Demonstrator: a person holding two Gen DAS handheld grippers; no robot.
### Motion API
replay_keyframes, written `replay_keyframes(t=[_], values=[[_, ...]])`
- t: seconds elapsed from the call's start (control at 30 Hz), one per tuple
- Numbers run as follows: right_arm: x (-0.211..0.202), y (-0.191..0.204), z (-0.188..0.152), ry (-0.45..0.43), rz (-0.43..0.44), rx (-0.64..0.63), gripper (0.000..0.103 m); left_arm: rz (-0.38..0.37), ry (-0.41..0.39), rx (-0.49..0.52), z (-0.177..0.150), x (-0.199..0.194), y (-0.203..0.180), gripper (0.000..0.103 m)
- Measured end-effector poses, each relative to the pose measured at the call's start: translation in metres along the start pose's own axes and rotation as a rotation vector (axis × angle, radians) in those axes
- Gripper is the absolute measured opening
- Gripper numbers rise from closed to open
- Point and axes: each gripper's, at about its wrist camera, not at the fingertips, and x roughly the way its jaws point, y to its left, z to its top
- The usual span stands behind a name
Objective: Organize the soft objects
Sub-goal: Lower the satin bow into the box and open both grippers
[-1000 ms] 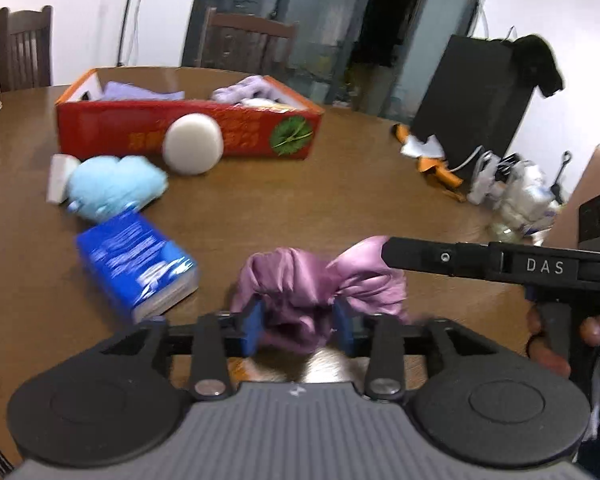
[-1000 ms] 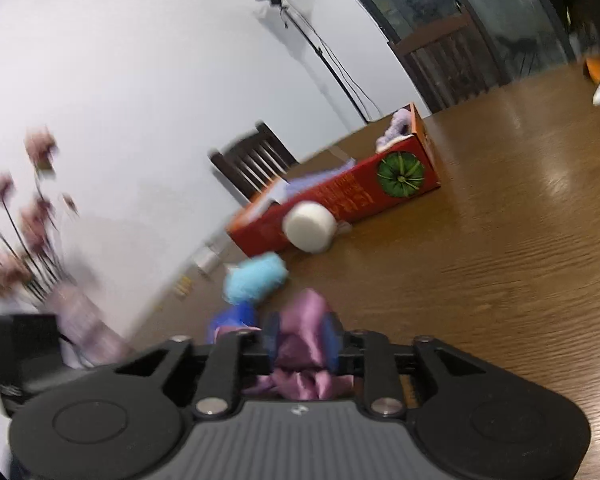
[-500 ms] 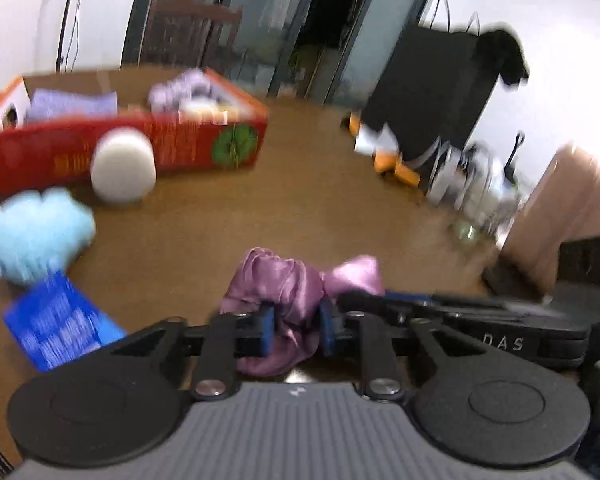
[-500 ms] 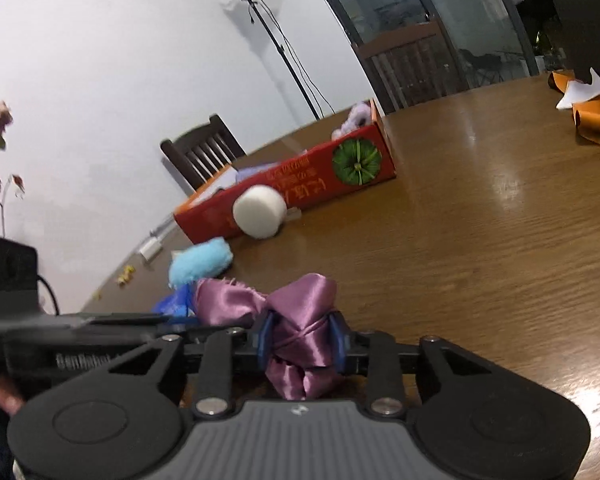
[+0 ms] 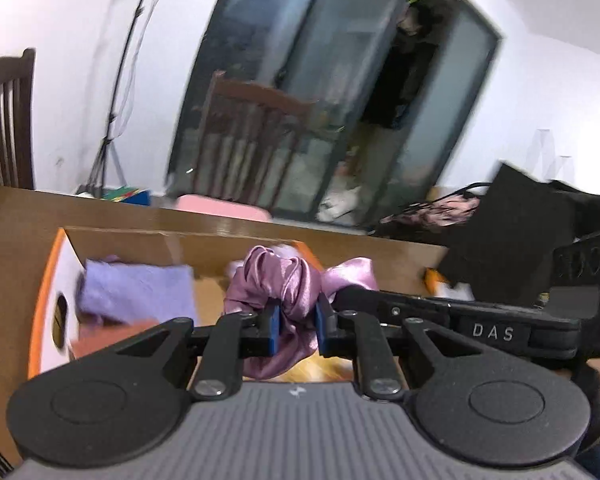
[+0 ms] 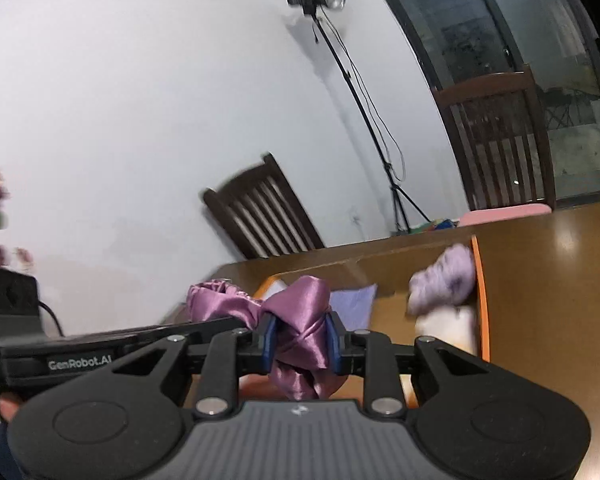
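Note:
A shiny purple satin scrunchie (image 5: 284, 280) hangs between both grippers, over the open cardboard box (image 5: 48, 280). My left gripper (image 5: 296, 328) is shut on its ruffled end. My right gripper (image 6: 300, 344) is shut on the scrunchie's (image 6: 300, 312) other, knotted end. Each gripper's body reaches in from the side in the other's view. Inside the box lie a folded lilac cloth (image 5: 136, 292) and a fluffy lilac plush (image 6: 444, 280) above something white (image 6: 448, 324).
The box's orange-edged walls (image 6: 480, 300) stand on a brown wooden table (image 6: 560, 280). Dark wooden chairs (image 5: 252, 140) stand behind the table, with a light stand (image 6: 356, 92) by the wall. Black bags (image 5: 520, 240) sit at the far right.
Both grippers closed on the scrunchie, lifted it off the table and carried it over the box. The blue pack, blue plush and white ball dropped out of view.

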Motion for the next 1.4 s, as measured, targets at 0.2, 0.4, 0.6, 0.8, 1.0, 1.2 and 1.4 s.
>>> replay_keyframes(t=[0.2, 0.4, 0.6, 0.8, 1.0, 1.2, 1.4], values=[[0.114, -0.035, 0.034, 0.140, -0.108, 0.020, 0.024, 0.098, 0.126, -0.077, 0.025, 0.097, 0.060, 0.017], [0.185, -0.064, 0.023, 0.226, -0.166, 0.064, 0.028, 0.256, 0.235, -0.107, 0.018, 0.163, 0.097, 0.031], [0.188, -0.083, 0.015, 0.265, -0.129, 0.225, 0.050, 0.166, 0.234, -0.275, 0.014, 0.161, 0.126, 0.042], [0.187, -0.088, 0.009, 0.251, -0.109, 0.268, 0.057, 0.160, 0.230, -0.277, 0.020, 0.158, 0.129, 0.046], [0.178, -0.083, 0.014, 0.178, -0.106, 0.228, 0.064, 0.232, 0.098, -0.195, 0.024, 0.137, 0.108, 0.054], [0.134, -0.054, 0.030, 0.059, -0.119, 0.135, 0.074, 0.185, 0.022, -0.175, 0.031, 0.074, 0.086, 0.058], [0.062, -0.017, 0.019, -0.018, -0.134, 0.085, 0.076, 0.174, -0.096, -0.052, 0.008, -0.028, 0.041, 0.073]])
